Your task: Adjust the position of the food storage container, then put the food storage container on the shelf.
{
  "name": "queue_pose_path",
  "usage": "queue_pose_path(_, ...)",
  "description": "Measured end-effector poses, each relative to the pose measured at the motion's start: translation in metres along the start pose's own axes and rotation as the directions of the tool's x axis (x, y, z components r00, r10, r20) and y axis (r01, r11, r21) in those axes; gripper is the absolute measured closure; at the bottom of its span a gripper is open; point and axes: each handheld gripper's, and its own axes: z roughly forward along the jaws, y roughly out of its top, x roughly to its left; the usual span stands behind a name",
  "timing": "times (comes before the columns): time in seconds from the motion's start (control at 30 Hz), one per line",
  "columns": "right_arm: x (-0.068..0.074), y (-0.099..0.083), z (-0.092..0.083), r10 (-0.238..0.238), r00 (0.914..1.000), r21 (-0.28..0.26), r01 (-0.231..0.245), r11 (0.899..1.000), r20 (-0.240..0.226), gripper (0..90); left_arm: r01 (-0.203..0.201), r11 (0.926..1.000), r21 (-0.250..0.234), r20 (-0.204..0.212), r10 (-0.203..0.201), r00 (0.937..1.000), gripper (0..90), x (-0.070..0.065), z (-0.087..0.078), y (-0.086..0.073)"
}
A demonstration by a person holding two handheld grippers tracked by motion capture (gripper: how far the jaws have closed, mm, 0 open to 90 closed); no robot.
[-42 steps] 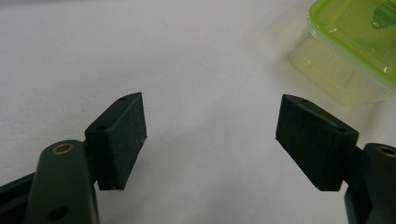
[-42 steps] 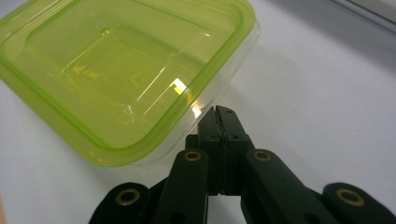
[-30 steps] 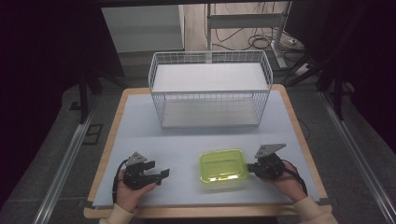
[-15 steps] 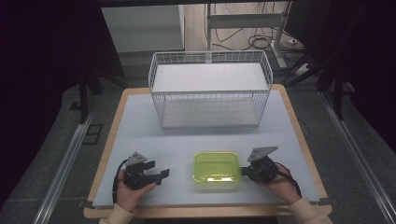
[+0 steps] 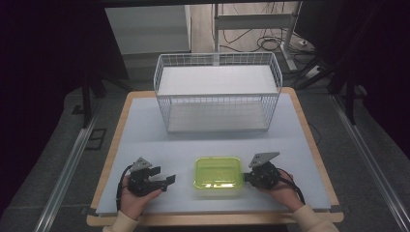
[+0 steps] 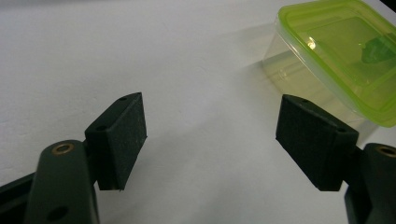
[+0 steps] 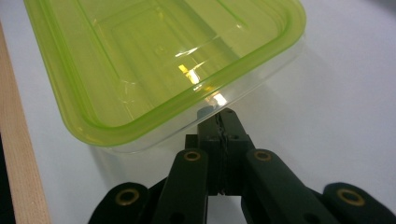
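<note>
In the high view the left gripper (image 5: 167,180) lies in a hand at the near left of the desk (image 5: 145,140), its jaws spread wide with bare desk between them and pointing across toward the lidded container (image 5: 218,173); that container, clear with a yellow-green lid, sits flat on the desk just beyond those jaw tips, apart from them; on the container's far side the right gripper (image 5: 245,177) points back at it, jaws drawn together, their tips at the container's end wall; a white wire basket (image 5: 217,99) stands well beyond both grippers at the back of the desk, and a cable trails from each gripper toward the person's sleeves. In the left gripper view the left gripper (image 6: 212,135) has its two black pads standing far apart over white desk (image 6: 116,46); the container (image 6: 336,51) lies ahead and to the right of the right-hand pad, not between the pads and not touched by them. In the right gripper view the right gripper (image 7: 220,122) has its pads pressed flat together with nothing between them; their tips meet the clear wall of the container (image 7: 154,60) just under the lid's rim; the container stretches ahead and to the left of the tips, and the desk's wooden edge (image 7: 21,154) runs along the far left.
</note>
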Motion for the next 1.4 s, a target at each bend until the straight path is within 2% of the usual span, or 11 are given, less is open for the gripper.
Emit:
queue_pose_path(0.17,-0.005,-0.004,-0.010,0.020,0.9993,-0.034,-0.019,0.999,0.031,89.7,0.009,0.9999,-0.006,0.002,-0.009,1.0000,23.9,0.001,-0.002,0.000)
queue_pose_path(0.33,-0.010,-0.013,-0.026,0.086,0.9955,-0.091,-0.082,0.992,0.041,88.0,0.019,0.9998,-0.005,0.013,-0.019,0.9997,24.1,0.000,-0.002,0.001)
queue_pose_path(0.43,-0.010,-0.019,-0.031,0.144,0.9894,-0.125,-0.142,0.982,0.012,76.7,0.035,0.9993,-0.011,0.032,-0.035,0.9989,24.2,0.000,-0.005,0.003)
queue_pose_path(0.5,-0.009,-0.022,-0.033,0.174,0.9847,-0.145,-0.174,0.974,-0.011,63.6,0.046,0.9989,-0.011,0.050,-0.045,0.9977,24.5,0.000,-0.007,0.004)
queue_pose_path(0.6,-0.007,-0.026,-0.036,0.227,0.9733,-0.180,-0.230,0.956,-0.038,46.7,0.058,0.9982,-0.015,0.076,-0.057,0.9955,26.0,-0.001,-0.009,0.006)
queue_pose_path(0.67,-0.007,-0.027,-0.038,0.255,0.9653,-0.187,-0.261,0.947,-0.058,40.3,0.057,0.9983,-0.011,0.086,-0.056,0.9947,26.0,-0.002,-0.009,0.007)
queue_pose_path(0.8,-0.008,-0.031,-0.041,0.331,0.9338,-0.195,-0.353,0.915,-0.137,31.3,0.048,0.9988,0.010,0.110,-0.049,0.9928,26.0,-0.007,-0.006,0.010)
queue_pose_path(0.87,-0.007,-0.033,-0.042,0.338,0.9305,-0.204,-0.361,0.910,-0.142,29.9,0.045,0.9988,0.017,0.122,-0.047,0.9915,26.2,-0.010,-0.006,0.011)
queue_pose_path(1.07,-0.005,-0.036,-0.043,0.303,0.9416,-0.245,-0.332,0.911,-0.147,24.1,0.068,0.9972,0.031,0.160,-0.072,0.9845,26.2,-0.012,-0.004,0.012)
queue_pose_path(1.33,-0.003,-0.034,-0.042,0.330,0.9285,-0.245,-0.364,0.899,-0.171,22.9,0.083,0.9955,0.045,0.192,-0.090,0.9773,26.2,-0.017,0.001,0.013)
queue_pose_path(1.4,-0.002,-0.033,-0.041,0.343,0.9206,-0.236,-0.381,0.894,-0.186,23.5,0.088,0.9948,0.051,0.197,-0.097,0.9757,26.2,-0.017,0.002,0.013)
